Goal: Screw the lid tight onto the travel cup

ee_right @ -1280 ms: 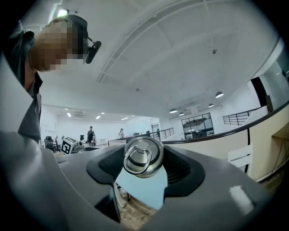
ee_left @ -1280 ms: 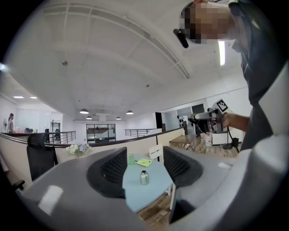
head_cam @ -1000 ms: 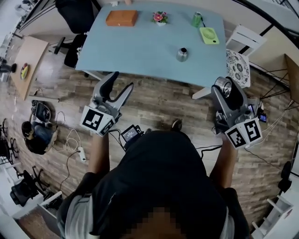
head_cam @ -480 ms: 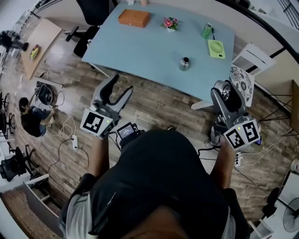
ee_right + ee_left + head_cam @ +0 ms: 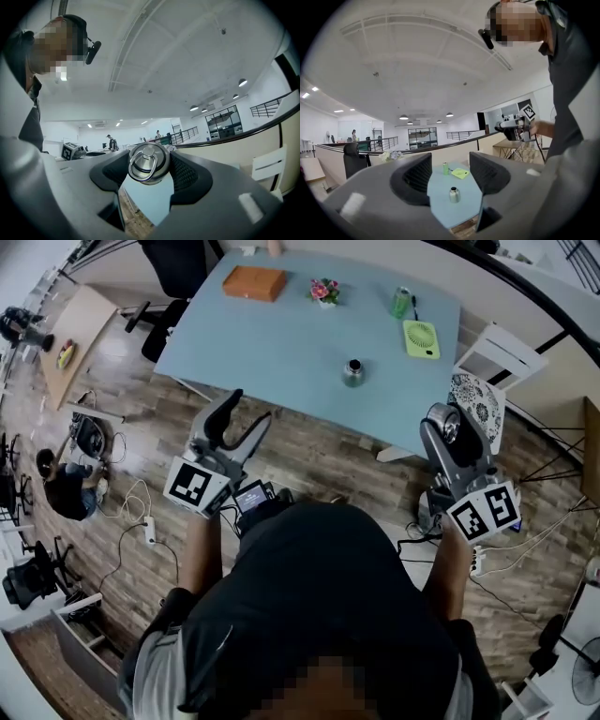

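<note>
Lid-carrying step: our right gripper (image 5: 448, 430) pinches the round steel ring-top lid (image 5: 149, 164), left gripper (image 5: 246, 412) part-open, empty. Next we'd steady the seemingly uncapped steel cup (image 5: 353, 372) near the pale-blue desk (image 5: 272, 334)'s front edge.

No lettering or numbers legible; only square coded markers (image 5: 197, 486) on the left gripper (image 5: 246, 413) and right gripper (image 5: 450, 420).

blue table (image 5: 281, 334) | travel cup (image 5: 353, 372) | orange box (image 5: 254, 283) | flowers (image 5: 324, 290) | green can (image 5: 401, 302) | fan (image 5: 421, 338)

Steel travel cup (image 5: 353, 372) upright, seemingly open; ringed lid (image 5: 149, 161) in right gripper (image 5: 150, 170).
</note>
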`<state>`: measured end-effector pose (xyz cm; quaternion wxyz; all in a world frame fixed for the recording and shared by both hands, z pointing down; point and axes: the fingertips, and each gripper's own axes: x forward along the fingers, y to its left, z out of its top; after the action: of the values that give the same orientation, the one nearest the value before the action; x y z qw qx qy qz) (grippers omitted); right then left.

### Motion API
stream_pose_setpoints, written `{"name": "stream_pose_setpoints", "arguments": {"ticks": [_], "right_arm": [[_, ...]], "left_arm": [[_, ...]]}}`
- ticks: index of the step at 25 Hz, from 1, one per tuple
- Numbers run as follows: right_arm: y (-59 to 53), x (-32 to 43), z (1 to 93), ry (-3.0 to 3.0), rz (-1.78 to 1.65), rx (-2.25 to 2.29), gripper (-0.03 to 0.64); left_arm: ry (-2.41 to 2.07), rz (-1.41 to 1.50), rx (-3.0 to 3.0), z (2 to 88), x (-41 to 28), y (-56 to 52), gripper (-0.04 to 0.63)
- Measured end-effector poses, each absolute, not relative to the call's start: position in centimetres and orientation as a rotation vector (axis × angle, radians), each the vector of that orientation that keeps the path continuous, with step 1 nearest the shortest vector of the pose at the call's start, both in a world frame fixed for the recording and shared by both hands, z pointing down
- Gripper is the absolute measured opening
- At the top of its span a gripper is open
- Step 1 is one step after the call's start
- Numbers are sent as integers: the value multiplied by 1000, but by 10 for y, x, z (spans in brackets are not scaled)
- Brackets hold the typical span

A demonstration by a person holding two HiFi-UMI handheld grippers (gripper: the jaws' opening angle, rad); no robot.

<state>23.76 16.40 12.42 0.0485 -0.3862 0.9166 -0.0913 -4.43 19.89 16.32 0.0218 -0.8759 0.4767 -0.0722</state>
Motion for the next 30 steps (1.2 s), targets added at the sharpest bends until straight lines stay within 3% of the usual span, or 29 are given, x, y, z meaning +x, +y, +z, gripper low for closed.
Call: {"name": "stream_pose_setpoints", "arguments": {"ticks": [30], "right_arm": [[109, 197, 150, 2530, -335, -1691, 265]], "left_arm": [[802, -137, -2979, 202, -38, 13, 270]]}}
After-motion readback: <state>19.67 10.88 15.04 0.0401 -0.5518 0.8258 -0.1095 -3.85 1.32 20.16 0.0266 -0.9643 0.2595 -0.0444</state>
